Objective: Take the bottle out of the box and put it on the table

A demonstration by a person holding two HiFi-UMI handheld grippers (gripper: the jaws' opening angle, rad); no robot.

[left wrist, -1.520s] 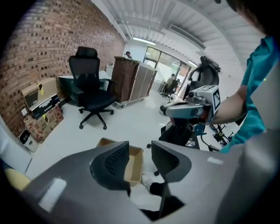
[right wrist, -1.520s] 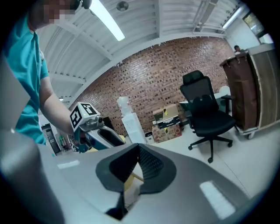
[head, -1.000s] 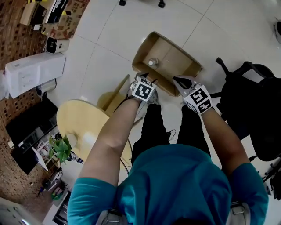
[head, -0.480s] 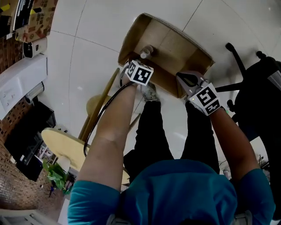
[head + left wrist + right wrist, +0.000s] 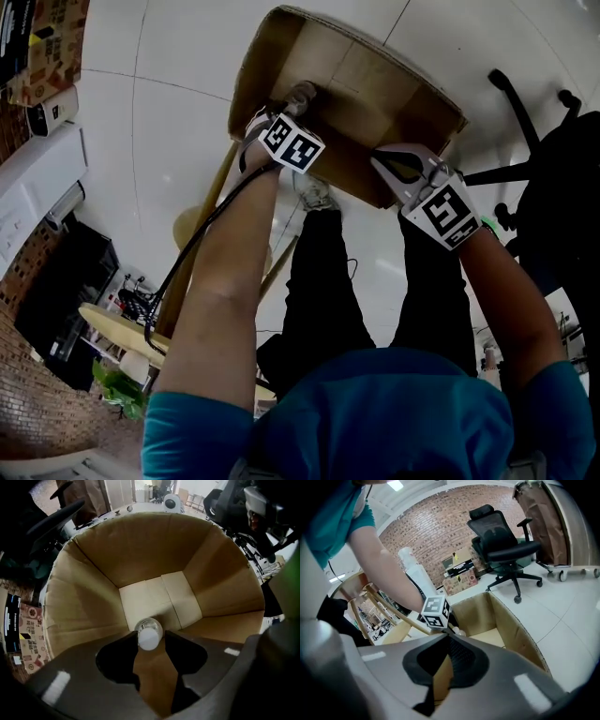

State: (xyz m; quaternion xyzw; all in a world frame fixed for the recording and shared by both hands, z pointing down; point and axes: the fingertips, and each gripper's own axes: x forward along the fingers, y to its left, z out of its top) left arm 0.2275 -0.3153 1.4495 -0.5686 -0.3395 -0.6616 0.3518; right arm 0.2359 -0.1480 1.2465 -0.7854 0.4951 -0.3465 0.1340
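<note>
An open cardboard box (image 5: 375, 80) stands on the white tiled floor. Inside, near its left wall, a clear bottle (image 5: 300, 95) with a white cap stands upright. My left gripper (image 5: 284, 112) points straight down into the box. In the left gripper view its jaws have just been closing and stand on either side of the bottle's cap (image 5: 149, 637); a small gap still shows on the right side. My right gripper (image 5: 382, 163) is at the box's near wall. In the right gripper view (image 5: 447, 637) its jaws are shut on that cardboard wall (image 5: 439, 677).
A black office chair (image 5: 553, 187) stands just right of the box. A round wooden table (image 5: 117, 328) and wooden legs (image 5: 202, 225) lie to the left, behind my left arm. Printed cartons (image 5: 42, 47) sit at the far left.
Both grippers have come down onto the box. The left one has gone from outside the near wall to inside, over the bottle. The right one stayed at the near wall.
</note>
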